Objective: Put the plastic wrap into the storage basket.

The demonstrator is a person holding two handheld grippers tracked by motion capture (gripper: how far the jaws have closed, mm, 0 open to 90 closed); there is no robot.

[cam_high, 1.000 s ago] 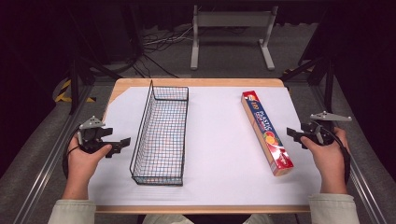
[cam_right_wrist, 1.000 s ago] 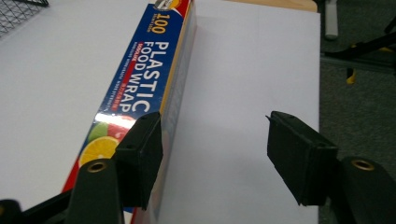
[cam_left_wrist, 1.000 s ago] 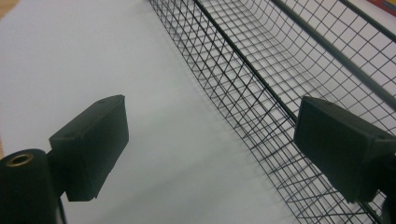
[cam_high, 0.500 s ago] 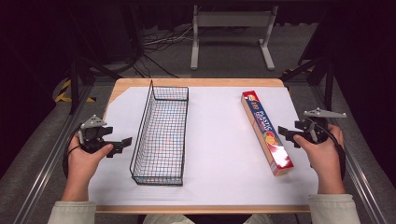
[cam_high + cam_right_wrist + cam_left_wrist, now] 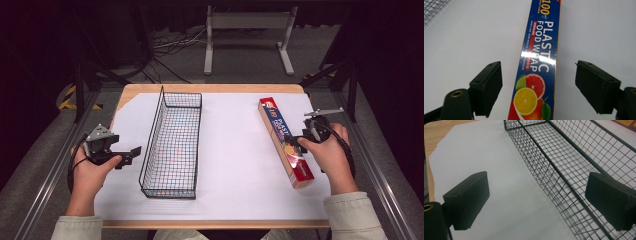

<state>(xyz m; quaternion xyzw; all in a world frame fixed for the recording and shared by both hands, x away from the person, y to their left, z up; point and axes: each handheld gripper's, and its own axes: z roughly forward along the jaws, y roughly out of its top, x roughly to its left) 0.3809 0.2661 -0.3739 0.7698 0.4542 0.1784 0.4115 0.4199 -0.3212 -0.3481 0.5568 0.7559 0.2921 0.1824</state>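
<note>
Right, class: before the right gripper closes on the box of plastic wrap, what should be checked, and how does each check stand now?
1. Right gripper jaws open: ok, they have just been opening.
2. Box of plastic wrap lies between those jaws: ok, with a gap on each side.
3. Pads touch the box: not ok, both are clear of it.
4. Wire basket has room: ok, nothing lies in it.
5. Left gripper out of the way: ok, jaws open beside the basket, holding nothing.
6. Box lies flat on the white sheet: ok.
</note>
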